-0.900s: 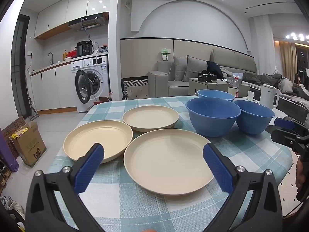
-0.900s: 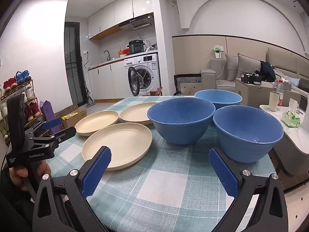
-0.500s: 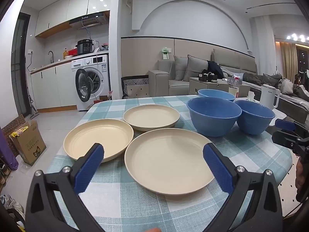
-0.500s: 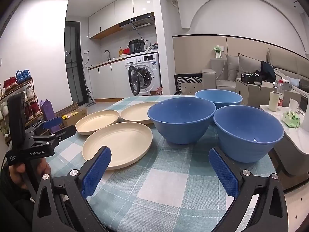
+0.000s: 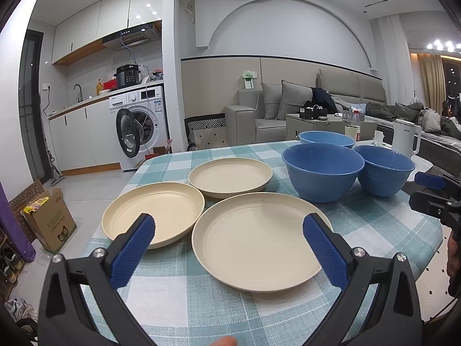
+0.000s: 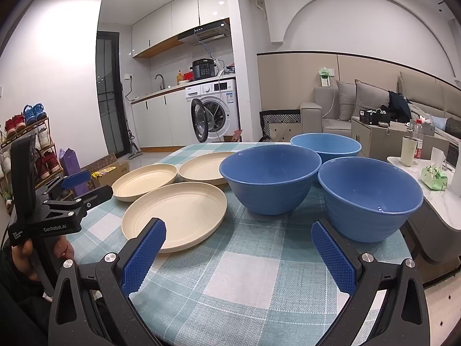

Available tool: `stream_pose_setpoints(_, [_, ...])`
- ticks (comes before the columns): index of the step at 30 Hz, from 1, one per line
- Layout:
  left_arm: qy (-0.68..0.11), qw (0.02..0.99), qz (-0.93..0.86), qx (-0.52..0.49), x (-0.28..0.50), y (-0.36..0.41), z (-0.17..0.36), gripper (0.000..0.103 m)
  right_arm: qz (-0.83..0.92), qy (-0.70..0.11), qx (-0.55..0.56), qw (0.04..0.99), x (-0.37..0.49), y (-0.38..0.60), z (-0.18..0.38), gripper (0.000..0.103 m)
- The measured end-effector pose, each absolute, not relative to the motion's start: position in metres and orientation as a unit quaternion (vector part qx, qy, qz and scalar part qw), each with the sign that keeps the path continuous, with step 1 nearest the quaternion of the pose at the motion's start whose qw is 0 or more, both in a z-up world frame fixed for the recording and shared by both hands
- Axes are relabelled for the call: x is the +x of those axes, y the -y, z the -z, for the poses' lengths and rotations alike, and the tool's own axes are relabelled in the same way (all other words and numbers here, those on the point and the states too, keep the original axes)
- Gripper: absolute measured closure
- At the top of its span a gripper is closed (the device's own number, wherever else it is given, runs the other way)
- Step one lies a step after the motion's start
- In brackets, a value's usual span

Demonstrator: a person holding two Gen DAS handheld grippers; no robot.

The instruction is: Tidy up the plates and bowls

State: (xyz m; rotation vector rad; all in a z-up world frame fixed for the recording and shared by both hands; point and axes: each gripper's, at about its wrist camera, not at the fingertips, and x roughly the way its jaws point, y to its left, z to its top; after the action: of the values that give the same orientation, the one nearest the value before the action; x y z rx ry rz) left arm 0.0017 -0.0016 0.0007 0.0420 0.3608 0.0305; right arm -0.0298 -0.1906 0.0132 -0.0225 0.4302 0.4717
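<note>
Three cream plates lie on the checked tablecloth: a near plate [image 5: 259,239] [image 6: 175,212], a left plate [image 5: 154,212] [image 6: 145,180] and a far plate [image 5: 230,174] [image 6: 201,168]. Three blue bowls stand to their right: a middle bowl [image 5: 322,171] [image 6: 270,177], a right bowl [image 5: 383,173] [image 6: 370,199] and a far bowl [image 5: 325,139] [image 6: 325,145]. My left gripper [image 5: 227,248] is open and empty above the near plate's front edge. My right gripper [image 6: 237,252] is open and empty over bare cloth in front of the bowls.
The table [image 6: 253,274] ends close below both grippers and at the right beside the right bowl. A white side table [image 6: 432,190] with a cup and a green packet stands to the right. A cardboard box [image 5: 49,219] sits on the floor at left.
The left view has shifted slightly, so the plates sit a little further right in it. Both grippers stay open; nothing on the table has moved.
</note>
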Motion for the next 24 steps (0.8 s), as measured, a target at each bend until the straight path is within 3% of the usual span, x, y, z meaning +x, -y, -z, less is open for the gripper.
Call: stream_pose_setpoints(24, [-0.209, 0.978, 0.005, 0.013, 0.013, -0.002, -0.001, 0.0, -0.232, -0.22, -0.005, 0.947, -0.02, 0.197, -0.014, 0.0])
